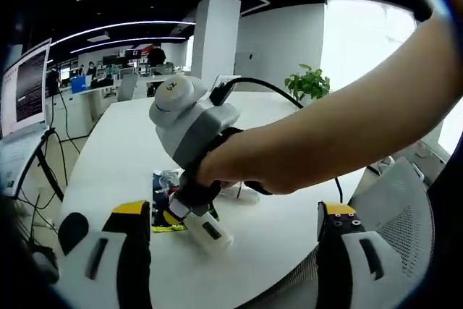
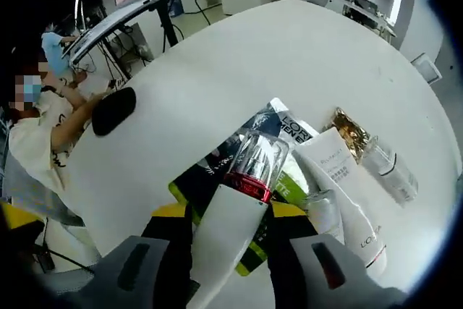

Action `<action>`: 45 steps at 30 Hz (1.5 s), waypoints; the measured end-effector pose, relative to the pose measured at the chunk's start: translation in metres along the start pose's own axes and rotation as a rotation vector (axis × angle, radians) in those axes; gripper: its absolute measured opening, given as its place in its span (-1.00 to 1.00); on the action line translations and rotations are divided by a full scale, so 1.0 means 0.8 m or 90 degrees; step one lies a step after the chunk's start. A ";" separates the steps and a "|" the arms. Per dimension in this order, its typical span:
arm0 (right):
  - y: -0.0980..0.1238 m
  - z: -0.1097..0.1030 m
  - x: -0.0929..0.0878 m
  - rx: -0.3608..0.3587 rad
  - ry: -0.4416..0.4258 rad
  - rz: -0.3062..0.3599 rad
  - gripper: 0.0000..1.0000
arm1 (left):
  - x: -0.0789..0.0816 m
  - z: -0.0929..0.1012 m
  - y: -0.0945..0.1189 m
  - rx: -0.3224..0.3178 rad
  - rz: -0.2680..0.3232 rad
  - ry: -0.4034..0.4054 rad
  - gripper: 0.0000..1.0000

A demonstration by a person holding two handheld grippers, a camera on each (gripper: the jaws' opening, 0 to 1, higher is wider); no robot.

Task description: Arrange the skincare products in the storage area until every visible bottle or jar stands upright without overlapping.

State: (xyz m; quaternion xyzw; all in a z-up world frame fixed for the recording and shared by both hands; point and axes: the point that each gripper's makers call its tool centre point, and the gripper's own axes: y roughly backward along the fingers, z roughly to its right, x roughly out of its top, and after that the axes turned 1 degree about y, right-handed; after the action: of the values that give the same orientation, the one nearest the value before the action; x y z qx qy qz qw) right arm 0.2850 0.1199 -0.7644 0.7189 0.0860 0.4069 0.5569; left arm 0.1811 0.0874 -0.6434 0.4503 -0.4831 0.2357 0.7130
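Bottle (image 2: 235, 233) clamped between right gripper (image 2: 230, 247) fingers, above bench (image 2: 217, 70) clutter of tubes (image 2: 340, 186). Left gripper (image 1: 235, 233) gaped empty. Best stood upright on bare bench, clear of neighbours.

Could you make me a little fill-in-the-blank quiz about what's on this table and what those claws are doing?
1. The right claw is shut on a white bottle with a ____ band below its clear cap.
2. The products lie on a ____ table.
3. Beside the white tube lies a piece of crinkled ____ foil.
4. The left claw stands ____, holding nothing.

Missing words: red; white; gold; open
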 end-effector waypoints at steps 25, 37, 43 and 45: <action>-0.002 0.006 0.002 -0.003 -0.018 0.043 -0.41 | -0.003 -0.002 -0.001 0.006 -0.008 0.011 0.74; 0.004 0.006 -0.004 0.009 -0.030 0.047 -0.43 | -0.003 -0.005 -0.001 0.014 -0.009 0.014 0.73; 0.011 0.006 -0.008 0.024 -0.042 0.059 -0.43 | -0.004 -0.005 -0.001 0.013 -0.011 0.007 0.73; 0.014 0.007 -0.006 0.026 -0.042 0.068 -0.43 | -0.004 -0.004 -0.001 0.013 -0.012 0.006 0.73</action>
State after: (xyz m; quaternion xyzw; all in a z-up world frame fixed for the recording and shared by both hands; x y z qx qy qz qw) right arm 0.2817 0.1090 -0.7569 0.7466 0.0372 0.4101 0.5225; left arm 0.1816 0.0903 -0.6472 0.4609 -0.4731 0.2359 0.7128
